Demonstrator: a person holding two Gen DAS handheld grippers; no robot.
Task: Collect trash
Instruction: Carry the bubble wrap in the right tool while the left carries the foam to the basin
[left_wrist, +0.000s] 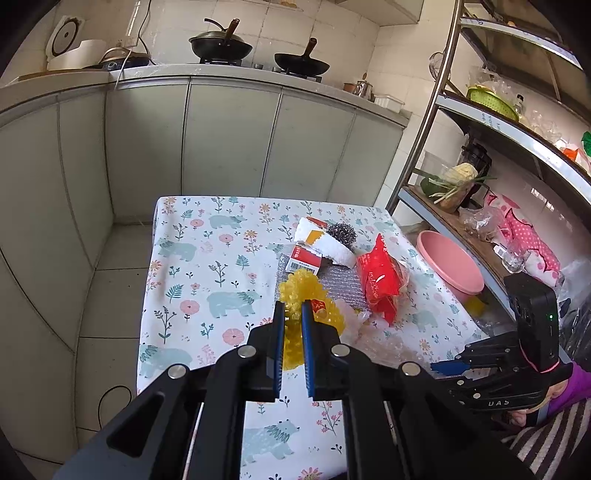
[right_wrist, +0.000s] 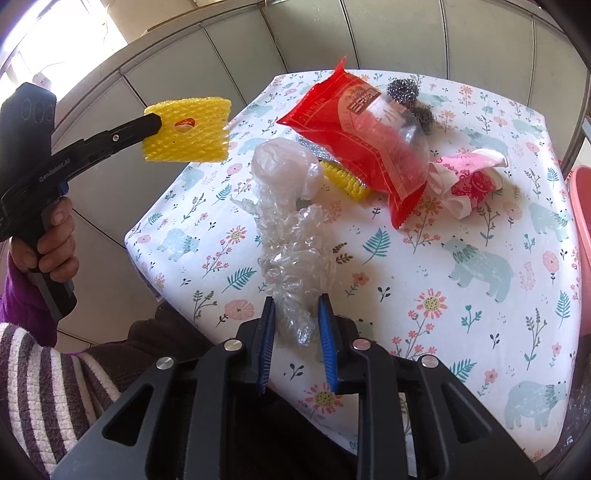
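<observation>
Mid-pickup: one piece lifted, second grab being lined up.

Table (right_wrist: 480, 314) fills the frame, trash piled upper centre: red bag (right_wrist: 354, 144), clear plastic wrap (right_wrist: 295, 251), pink wrapper (right_wrist: 465, 181). Left gripper (left_wrist: 293, 314) is clamped on the yellow foam net (right_wrist: 188, 129), held off the table, upper left in the right view. Right gripper (right_wrist: 295, 317) is spread around the wrap's near end, lower centre; next move looks like closing, then lifting.
</observation>
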